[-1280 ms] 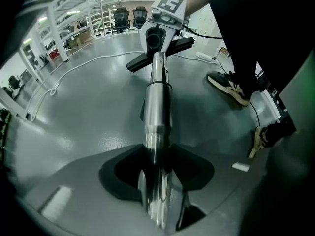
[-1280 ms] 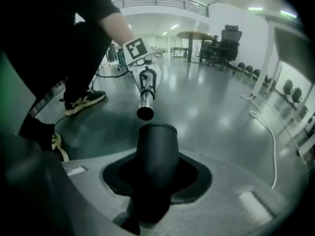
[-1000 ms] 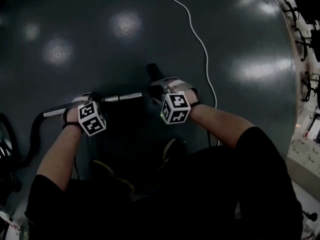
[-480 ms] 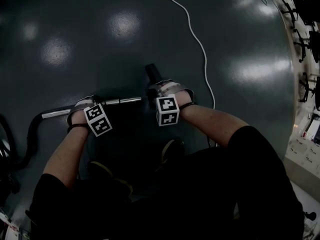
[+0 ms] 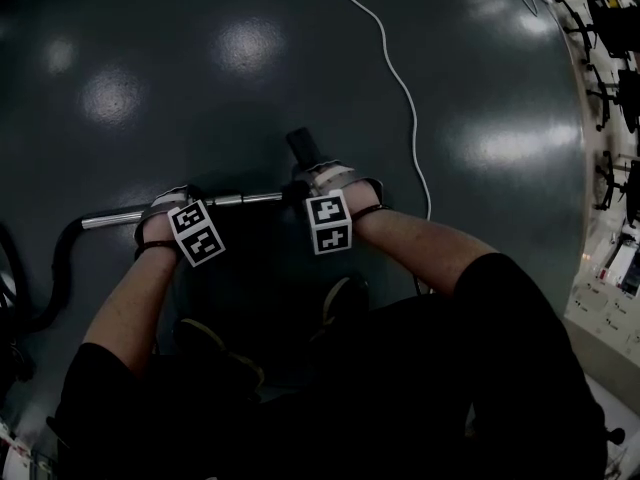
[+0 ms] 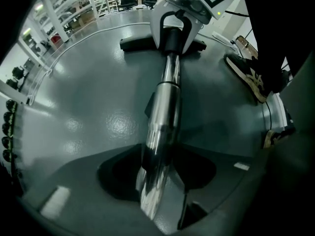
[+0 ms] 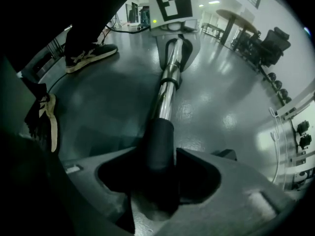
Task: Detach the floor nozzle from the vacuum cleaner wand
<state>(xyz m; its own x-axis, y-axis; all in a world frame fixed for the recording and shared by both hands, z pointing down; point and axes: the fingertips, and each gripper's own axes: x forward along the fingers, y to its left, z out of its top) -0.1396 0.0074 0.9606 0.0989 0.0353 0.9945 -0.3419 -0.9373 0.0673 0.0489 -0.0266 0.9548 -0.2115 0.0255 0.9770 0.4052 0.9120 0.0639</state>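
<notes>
Two pairs of jaws, both opening, straddle a chrome metal vacuum wand [image 5: 240, 200].
Head view: black plastic floor nozzle [image 5: 303, 148] just beyond the right gripper [image 5: 322, 180], the nearer. Left gripper view: wand runs straight ahead between jaws of the left gripper [image 6: 157, 191]. Right gripper view: black collar [image 7: 160, 141] between its jaws.

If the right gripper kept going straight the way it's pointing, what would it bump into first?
Most likely the black sleeve at the vacuum wand's end: it lies between the right gripper's opening jaws, floor just beneath.
</notes>
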